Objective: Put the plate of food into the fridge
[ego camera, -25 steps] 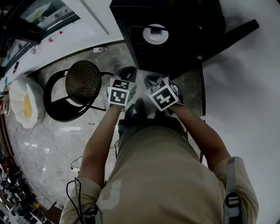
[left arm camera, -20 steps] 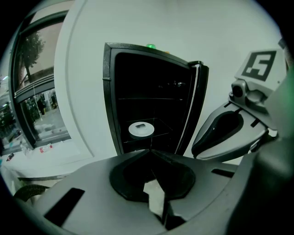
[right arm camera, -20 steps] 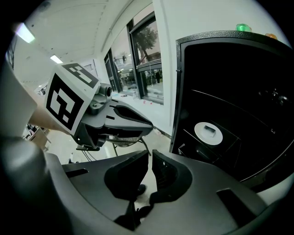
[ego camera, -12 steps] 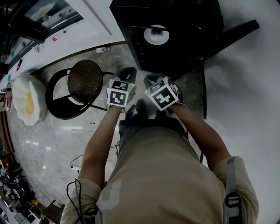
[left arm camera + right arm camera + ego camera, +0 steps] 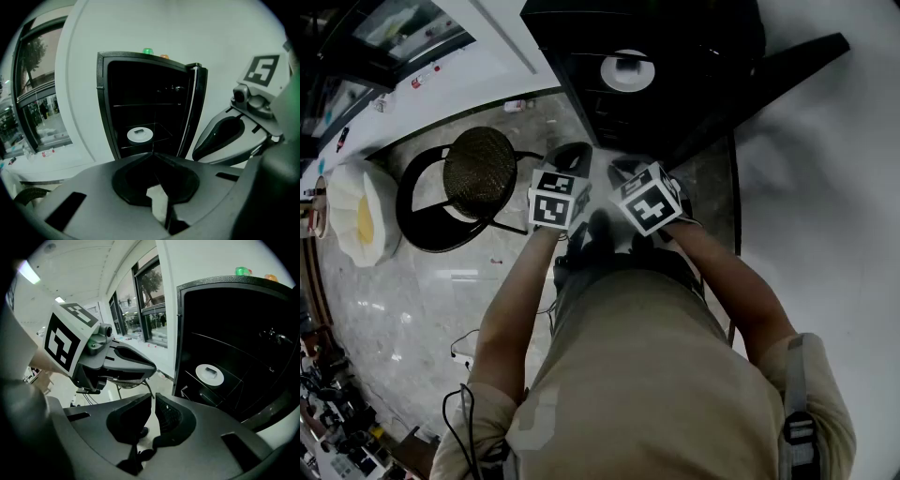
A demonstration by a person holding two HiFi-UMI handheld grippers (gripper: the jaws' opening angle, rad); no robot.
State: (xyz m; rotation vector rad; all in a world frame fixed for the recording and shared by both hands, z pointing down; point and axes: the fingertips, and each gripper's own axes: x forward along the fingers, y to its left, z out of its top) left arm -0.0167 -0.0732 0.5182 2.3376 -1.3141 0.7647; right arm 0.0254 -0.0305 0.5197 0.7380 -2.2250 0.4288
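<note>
**Plate on the fridge shelf, both grippers empty in front of the open door**

At the head view's left edge a pale rounded thing (image 5: 356,211) with a yellow patch is too small to name. The person's torso hides the floor (image 5: 412,309) beneath them. The fridge (image 5: 102,103) is black inside, so its back wall and lower compartments cannot be made out. Two small things on its top, one green (image 5: 148,51) and one orange (image 5: 164,56), are cut by glare.

The plate (image 5: 628,70) is round and white, with one small dark oblong piece at its middle, too blurred to identify. It lies flat on a glass shelf (image 5: 161,127), left of the shelf's middle and near its front edge, with nothing touching it.

A round-seated chair (image 5: 478,173) stands left of the fridge, apart from it. The left gripper (image 5: 152,154) has its jaws closed tip to tip on nothing. The right gripper (image 5: 153,397) is just beside it, its jaws drawn in to a thin slit and likewise empty. Both are held close to the chest, well short of the shelf. The fridge door (image 5: 778,75) swings out to the right, leaving the opening clear between the frame's left edge and the door.
</note>
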